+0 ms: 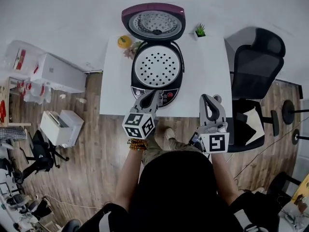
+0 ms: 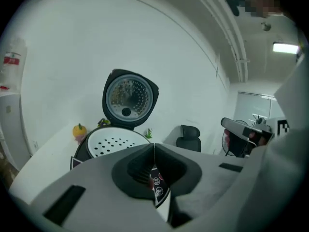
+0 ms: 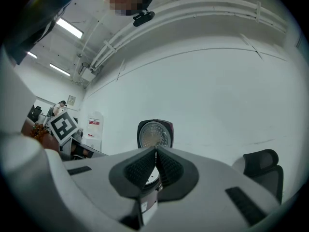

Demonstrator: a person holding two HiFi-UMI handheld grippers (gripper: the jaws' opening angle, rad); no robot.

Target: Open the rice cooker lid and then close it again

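Rice cooker (image 1: 157,74) on the worktop (image 1: 210,66), lid (image 1: 153,22) upright, fully open. Left gripper (image 1: 154,93) just before the control panel (image 1: 169,95), right gripper (image 1: 206,98) off beside it; both jaws pressed together, holding nothing. Risk in closing: pushing the lid off-centre, sliding the cooker back, or slamming without latching.

The left gripper (image 1: 154,94) is shut and empty, tipped a little down. The right gripper (image 1: 207,99) is shut too and looks about level.

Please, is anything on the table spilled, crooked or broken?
Nothing stands out. The rice cooker stands level on the white table, with its lid open and upright. Nothing is spilled or visibly damaged around it.
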